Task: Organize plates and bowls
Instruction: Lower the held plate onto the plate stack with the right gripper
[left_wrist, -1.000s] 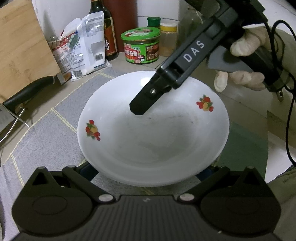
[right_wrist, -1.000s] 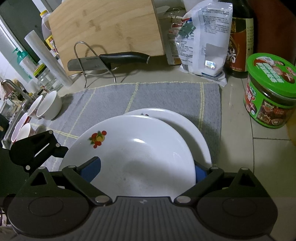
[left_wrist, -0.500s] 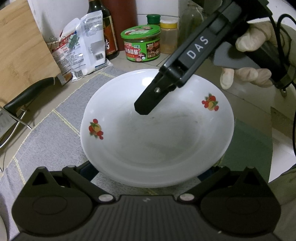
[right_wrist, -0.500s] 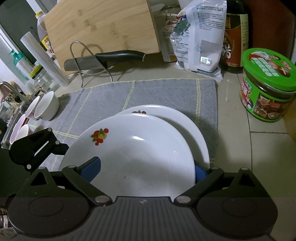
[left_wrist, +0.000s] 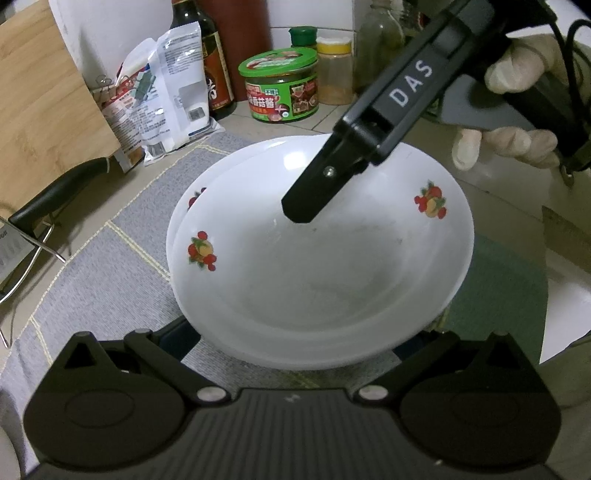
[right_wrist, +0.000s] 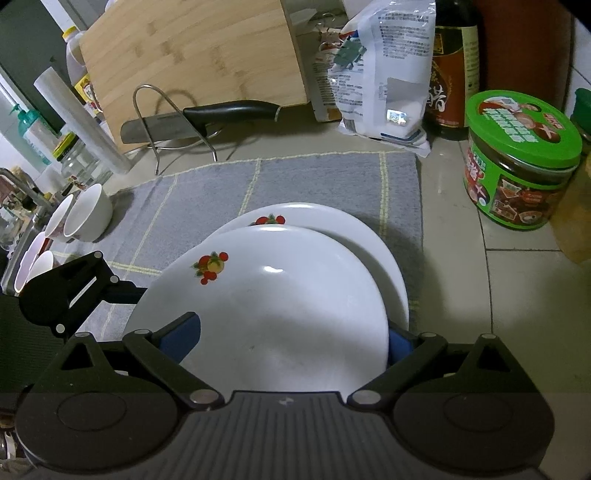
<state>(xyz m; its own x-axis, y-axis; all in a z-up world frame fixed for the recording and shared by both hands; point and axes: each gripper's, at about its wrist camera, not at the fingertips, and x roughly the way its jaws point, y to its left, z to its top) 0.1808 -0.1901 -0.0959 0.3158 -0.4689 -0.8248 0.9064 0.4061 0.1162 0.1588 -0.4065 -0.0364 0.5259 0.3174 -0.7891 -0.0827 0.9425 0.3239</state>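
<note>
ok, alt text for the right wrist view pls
A white fruit-print plate sits between the right gripper's blue fingers, over a second matching plate on a grey mat. Behind are a knife on a wire stand, a cutting board, a green-lidded jar and small bowls at left.

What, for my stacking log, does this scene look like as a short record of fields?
upper dish: white fruit-print deep plate, over the lower one, off-centre
lower dish: matching white plate on grey checked mat
right gripper: one finger inside upper rim, one outside; grip unclear
left gripper: fingers spread under near rim; grip unclear
nearby: small white bowls, green-lidded jar
</note>
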